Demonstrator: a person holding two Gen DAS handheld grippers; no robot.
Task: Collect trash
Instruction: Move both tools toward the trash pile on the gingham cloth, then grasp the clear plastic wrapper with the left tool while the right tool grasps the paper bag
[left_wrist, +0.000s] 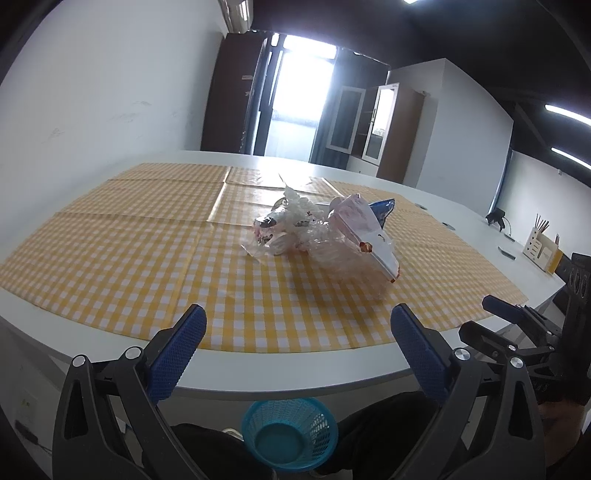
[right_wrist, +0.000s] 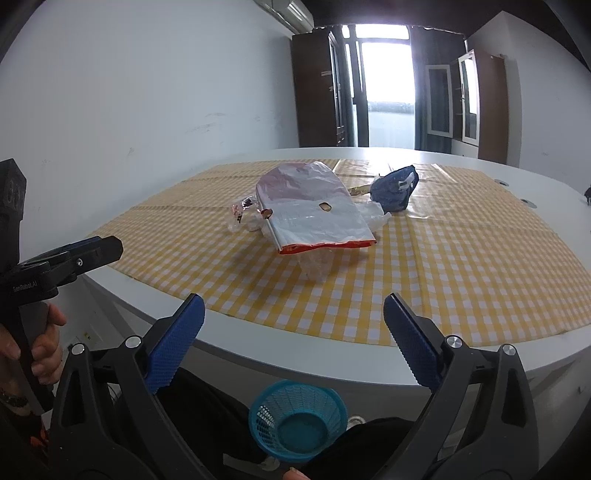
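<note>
A heap of trash lies mid-table on the yellow checked cloth: a white and pink plastic bag with a red edge (right_wrist: 314, 218) (left_wrist: 364, 230), crumpled clear wrappers (left_wrist: 286, 229) (right_wrist: 245, 216) and a crumpled blue wrapper (right_wrist: 395, 190) (left_wrist: 384, 210). A blue mesh basket (left_wrist: 290, 434) (right_wrist: 297, 422) stands on the floor below the table's near edge. My left gripper (left_wrist: 299, 334) is open with nothing between its blue pads, short of the table edge. My right gripper (right_wrist: 293, 326) is open too, also before the edge; it shows at the right of the left wrist view (left_wrist: 491, 317).
The white table (right_wrist: 295, 358) curves around its near edge. A wooden pen holder (left_wrist: 541, 247) and small items sit at its far right. A person's hand (right_wrist: 44, 343) holds the left gripper's handle, legs in dark trousers (left_wrist: 380, 424) flank the basket. Cabinets and a bright doorway stand behind.
</note>
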